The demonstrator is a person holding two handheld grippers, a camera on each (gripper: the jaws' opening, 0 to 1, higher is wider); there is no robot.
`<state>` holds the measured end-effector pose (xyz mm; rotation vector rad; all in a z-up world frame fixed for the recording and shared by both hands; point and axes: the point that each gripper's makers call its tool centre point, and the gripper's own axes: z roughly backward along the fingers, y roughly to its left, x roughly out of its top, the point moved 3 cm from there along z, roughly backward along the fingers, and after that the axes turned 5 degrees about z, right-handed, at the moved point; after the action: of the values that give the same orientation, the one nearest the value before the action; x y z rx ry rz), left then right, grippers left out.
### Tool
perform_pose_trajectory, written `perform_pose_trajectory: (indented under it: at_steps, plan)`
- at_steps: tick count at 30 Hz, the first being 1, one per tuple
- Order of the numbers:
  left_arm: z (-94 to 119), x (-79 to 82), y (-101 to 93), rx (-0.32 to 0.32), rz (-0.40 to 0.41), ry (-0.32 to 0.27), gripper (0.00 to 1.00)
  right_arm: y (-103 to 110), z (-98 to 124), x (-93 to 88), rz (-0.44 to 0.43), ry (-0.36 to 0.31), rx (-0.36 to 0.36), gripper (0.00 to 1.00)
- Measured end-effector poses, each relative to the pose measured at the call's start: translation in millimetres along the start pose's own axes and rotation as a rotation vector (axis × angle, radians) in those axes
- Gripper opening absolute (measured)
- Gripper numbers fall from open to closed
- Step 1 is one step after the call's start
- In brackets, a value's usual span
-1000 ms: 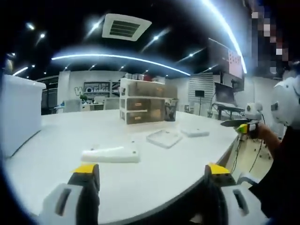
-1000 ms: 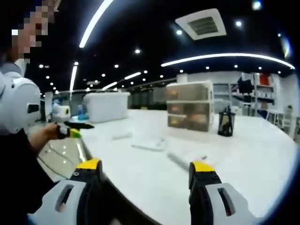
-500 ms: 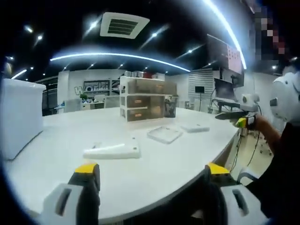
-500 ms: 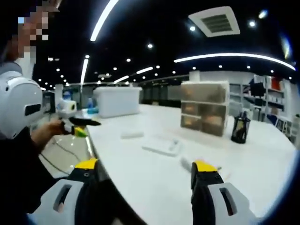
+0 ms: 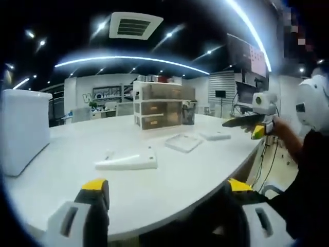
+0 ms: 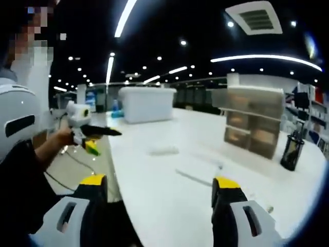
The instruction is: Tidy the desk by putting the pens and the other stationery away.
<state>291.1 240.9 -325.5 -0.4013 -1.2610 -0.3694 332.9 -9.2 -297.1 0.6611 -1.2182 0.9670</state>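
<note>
Two grippers, my left (image 5: 167, 191) and right (image 6: 157, 186), gape empty over the white desk (image 5: 77, 154); flat white stationery cases (image 5: 126, 162), perhaps, lie there.

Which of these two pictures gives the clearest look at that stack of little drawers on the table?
The left gripper view: the drawer unit faces the camera, sharp, near the middle. In the right gripper view it sits off to the side, blurred.

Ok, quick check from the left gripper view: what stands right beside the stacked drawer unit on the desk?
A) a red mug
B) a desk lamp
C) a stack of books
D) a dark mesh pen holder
D: a dark mesh pen holder stands close against the right side of the drawer unit on the white desk; the right gripper view also shows it beside the drawers.
</note>
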Motion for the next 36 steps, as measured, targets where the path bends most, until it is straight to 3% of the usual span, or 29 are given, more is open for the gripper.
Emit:
perform_pose_trajectory:
  at_steps: [17, 36]
  plan:
    - [7.7, -0.6, 1.3, -0.003, -0.01, 0.011, 0.91, 5.5, -77.1, 15.4, 0.022, 0.04, 0.106, 0.81]
    - [14.5, 5.3, 5.4, -0.003, -0.008, -0.002, 0.91, -5.5, -173.8, 8.0, 0.043, 0.16, 0.15, 0.86]
